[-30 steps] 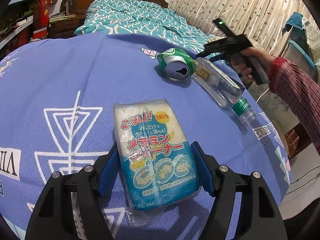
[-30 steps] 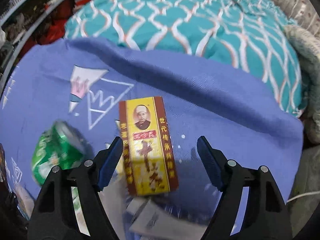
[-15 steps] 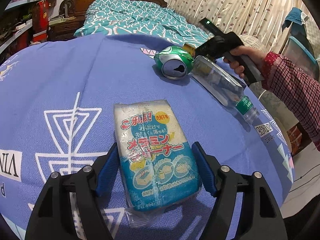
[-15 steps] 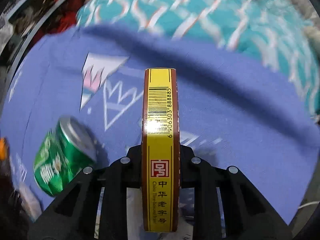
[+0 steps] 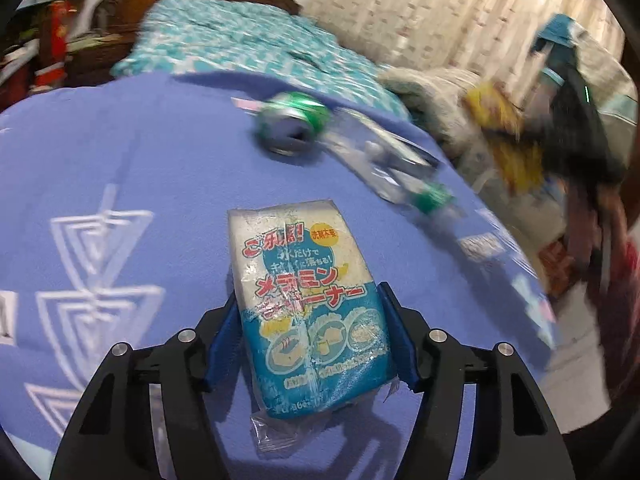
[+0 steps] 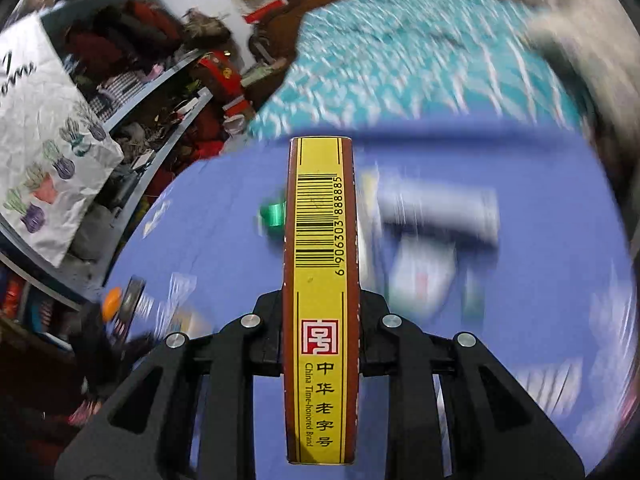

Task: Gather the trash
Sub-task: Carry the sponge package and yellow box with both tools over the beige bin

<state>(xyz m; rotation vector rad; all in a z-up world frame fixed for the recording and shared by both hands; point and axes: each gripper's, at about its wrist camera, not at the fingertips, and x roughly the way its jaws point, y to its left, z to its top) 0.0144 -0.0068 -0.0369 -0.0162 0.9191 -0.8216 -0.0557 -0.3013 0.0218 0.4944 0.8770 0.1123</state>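
My left gripper (image 5: 310, 340) is shut on a white and blue sponge packet (image 5: 308, 304) and holds it just above the blue tablecloth (image 5: 140, 168). My right gripper (image 6: 320, 332) is shut on a yellow and brown carton (image 6: 320, 280), held edge-on with the barcode up, lifted off the table. In the left wrist view that carton (image 5: 500, 132) shows blurred off the table's right edge. A green can (image 5: 292, 120) and a clear plastic bottle (image 5: 392, 172) lie on the far right of the cloth.
A bed with a teal patterned cover (image 5: 248, 48) stands behind the table. Curtains (image 5: 440, 12) hang at the back right. Cluttered shelves (image 6: 160, 92) and a white printed bag (image 6: 44, 128) are on the left in the right wrist view.
My right gripper closed on the yellow carton, lifted it and swung away from the table to the right. My left gripper tightened on the sponge packet and raised it.
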